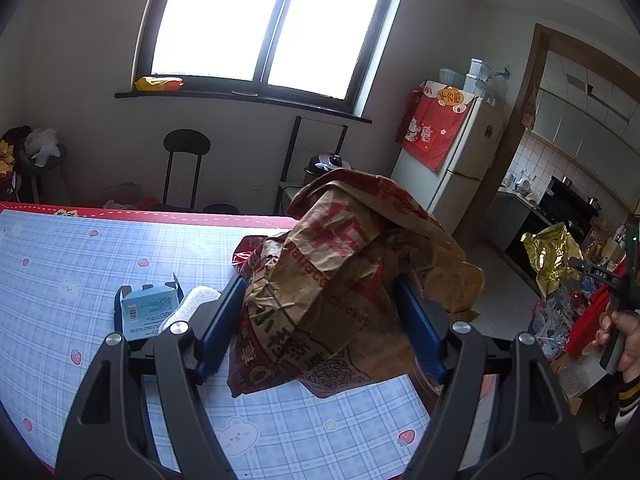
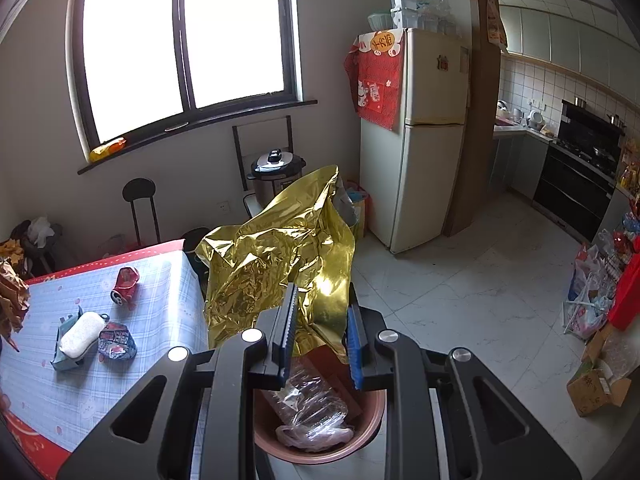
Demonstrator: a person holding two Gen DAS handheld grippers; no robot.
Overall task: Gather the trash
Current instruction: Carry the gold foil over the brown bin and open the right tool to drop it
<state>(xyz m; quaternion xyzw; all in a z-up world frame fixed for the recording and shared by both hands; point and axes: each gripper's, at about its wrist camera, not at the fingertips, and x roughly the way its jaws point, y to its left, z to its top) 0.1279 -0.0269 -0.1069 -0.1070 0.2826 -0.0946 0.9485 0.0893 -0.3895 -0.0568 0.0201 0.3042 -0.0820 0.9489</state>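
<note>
My left gripper (image 1: 320,316) is shut on a crumpled brown paper food bag (image 1: 352,276) with red print, held above the checked tablecloth (image 1: 80,264). My right gripper (image 2: 322,332) is shut on a crinkled gold foil bag (image 2: 280,268), hanging over a brown trash bin (image 2: 260,428) beside the table. The bin holds a clear plastic bottle (image 2: 308,396) and a thin plastic bag. The gold foil bag (image 1: 552,260) and the right-hand tool also show at the right of the left wrist view. On the table lie a crushed red can (image 2: 126,286), a white sponge (image 2: 80,334), a small teal box (image 1: 148,312) and a crumpled wrapper (image 2: 118,346).
A white fridge (image 2: 416,152) with a red cloth stands by the kitchen doorway. A black chair (image 1: 186,168) and a pressure cooker (image 2: 276,176) sit under the window. Bags and cardboard boxes (image 2: 596,384) crowd the floor at the right. A person's hand (image 1: 624,336) grips the other tool.
</note>
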